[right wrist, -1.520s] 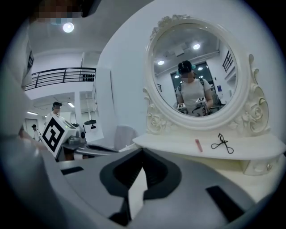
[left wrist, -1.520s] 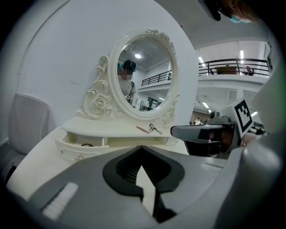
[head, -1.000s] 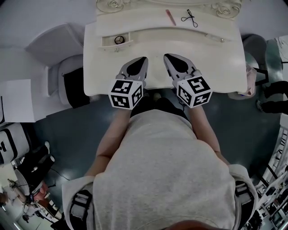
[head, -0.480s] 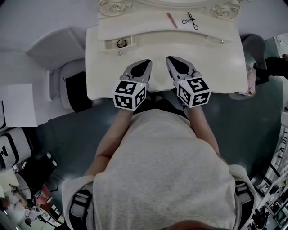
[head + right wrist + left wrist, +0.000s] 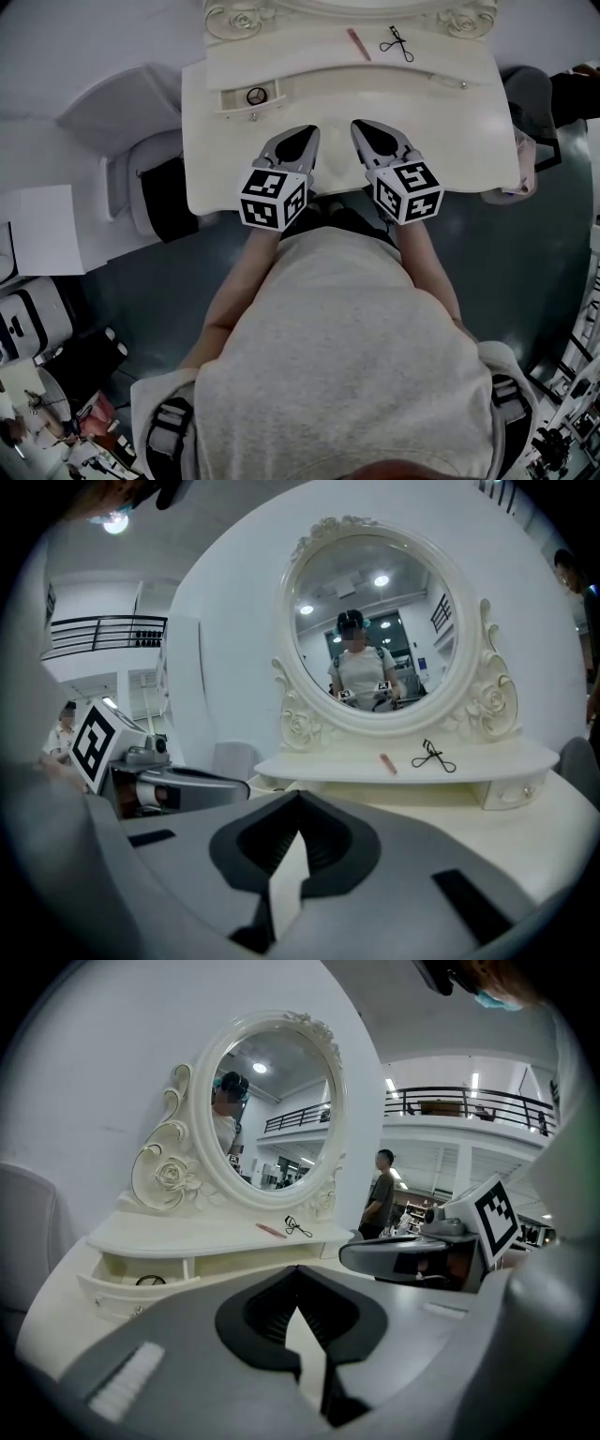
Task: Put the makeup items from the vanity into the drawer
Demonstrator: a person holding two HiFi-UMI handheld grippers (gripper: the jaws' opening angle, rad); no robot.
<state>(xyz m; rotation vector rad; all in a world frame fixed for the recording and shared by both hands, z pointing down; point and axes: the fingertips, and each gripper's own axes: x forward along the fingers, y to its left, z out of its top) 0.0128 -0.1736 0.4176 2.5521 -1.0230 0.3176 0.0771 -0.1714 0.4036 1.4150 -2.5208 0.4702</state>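
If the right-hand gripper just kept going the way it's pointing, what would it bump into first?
Probably the cream vanity tabletop just ahead of the right gripper, since it seems tilted slightly down; otherwise the front of the raised shelf. Depth is unclear.

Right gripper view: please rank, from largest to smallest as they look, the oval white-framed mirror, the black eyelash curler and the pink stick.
1. Oval white-framed mirror, by far the largest.
2. Black eyelash curler.
3. Pink stick, shorter and thinner than the curler beside it.
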